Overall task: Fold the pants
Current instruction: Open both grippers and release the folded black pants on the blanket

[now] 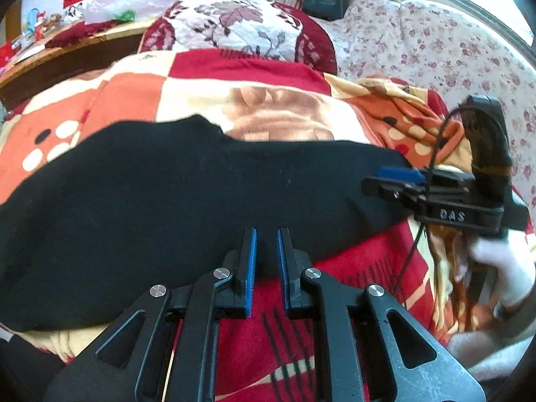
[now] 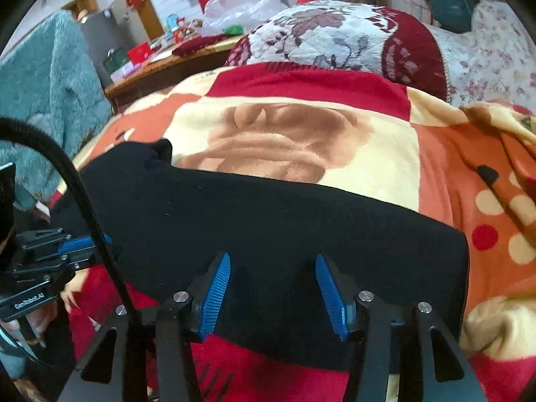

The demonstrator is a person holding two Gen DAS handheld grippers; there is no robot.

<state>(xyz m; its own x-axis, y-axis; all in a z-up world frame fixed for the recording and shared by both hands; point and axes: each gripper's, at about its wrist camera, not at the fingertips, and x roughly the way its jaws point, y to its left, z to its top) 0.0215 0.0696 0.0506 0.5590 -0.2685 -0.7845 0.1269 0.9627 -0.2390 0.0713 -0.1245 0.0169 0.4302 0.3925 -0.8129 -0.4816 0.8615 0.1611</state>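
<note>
Looking down both wrist views, I see the black pants (image 1: 187, 201) lying flat in a long band across the patterned blanket (image 1: 261, 107) on the bed. My left gripper (image 1: 267, 261) tilts steeply down at the near edge of the cloth, its jaws narrow with a slim gap; whether the blue pads pinch any fabric I cannot tell for sure. My right gripper (image 2: 273, 288) also points steeply down over the near edge at the pants' other end, jaws about half spread, cloth between them but not pressed. A white-gloved hand (image 1: 499, 268) grips the right tool's handle from below.
</note>
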